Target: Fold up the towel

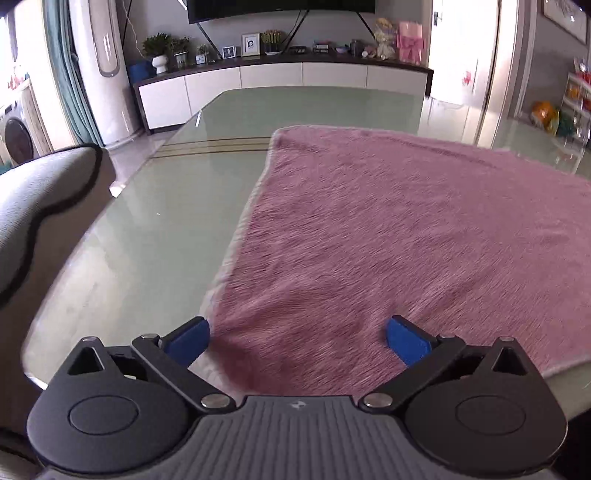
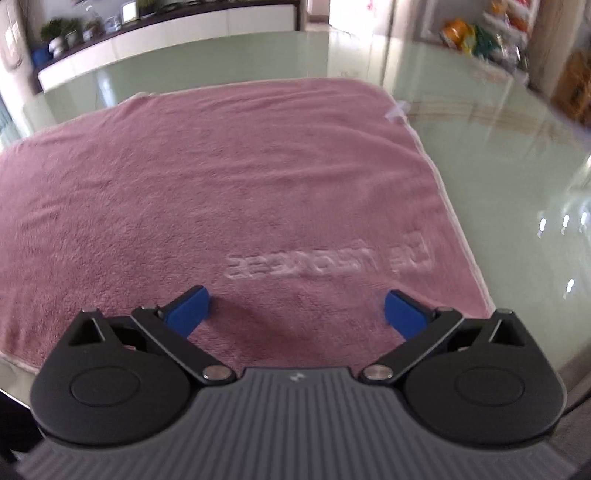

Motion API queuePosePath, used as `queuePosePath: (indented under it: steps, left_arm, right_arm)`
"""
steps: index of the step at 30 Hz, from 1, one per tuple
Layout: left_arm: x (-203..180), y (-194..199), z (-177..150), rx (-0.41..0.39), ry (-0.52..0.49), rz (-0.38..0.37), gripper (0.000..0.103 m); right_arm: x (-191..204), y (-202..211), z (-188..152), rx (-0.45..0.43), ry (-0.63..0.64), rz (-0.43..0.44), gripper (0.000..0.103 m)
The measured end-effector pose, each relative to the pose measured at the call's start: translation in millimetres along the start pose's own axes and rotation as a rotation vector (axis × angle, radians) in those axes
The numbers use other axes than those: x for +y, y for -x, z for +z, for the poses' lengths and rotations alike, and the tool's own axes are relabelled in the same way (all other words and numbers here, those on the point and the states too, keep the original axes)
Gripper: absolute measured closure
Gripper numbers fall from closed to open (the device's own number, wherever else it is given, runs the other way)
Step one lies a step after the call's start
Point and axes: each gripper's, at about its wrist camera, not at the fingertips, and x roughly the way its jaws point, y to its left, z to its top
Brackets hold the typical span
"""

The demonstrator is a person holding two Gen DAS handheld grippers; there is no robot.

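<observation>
A pink fluffy towel (image 1: 406, 229) lies spread flat on the pale green glass table (image 1: 155, 229). My left gripper (image 1: 297, 338) hovers open over the towel's near left corner, its blue pads (image 1: 188, 341) wide apart with nothing between them. In the right wrist view the same towel (image 2: 240, 184) shows raised lettering (image 2: 325, 260) near its near right side. My right gripper (image 2: 295, 312) is open above the towel's near edge, close to the near right corner, and holds nothing.
A grey upholstered chair back (image 1: 40, 206) stands at the table's left edge. Beyond the table (image 2: 498, 184) runs a white TV cabinet (image 1: 280, 85) with plants and frames. Shelves with colourful goods (image 2: 480, 33) stand at the far right. Bare glass lies left and right of the towel.
</observation>
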Motion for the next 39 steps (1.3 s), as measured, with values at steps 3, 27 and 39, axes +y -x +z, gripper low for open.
queuePosePath:
  steps: [3, 27, 39]
  left_arm:
    - [18.5, 1.6, -3.4, 0.024, 0.048, 0.002, 0.000]
    - [15.6, -9.9, -2.0, -0.022, -0.044, -0.112, 0.000]
    - [-0.6, 14.5, 13.9, -0.057, -0.005, -0.189, 0.001]
  right_arm:
    - [-25.5, -6.5, 11.7, 0.062, -0.045, -0.026, 0.000]
    - [-20.6, -4.4, -2.4, 0.174, 0.049, 0.033, 0.000]
    - [-51.7, -3.4, 17.7, 0.238, -0.164, 0.193, 0.000]
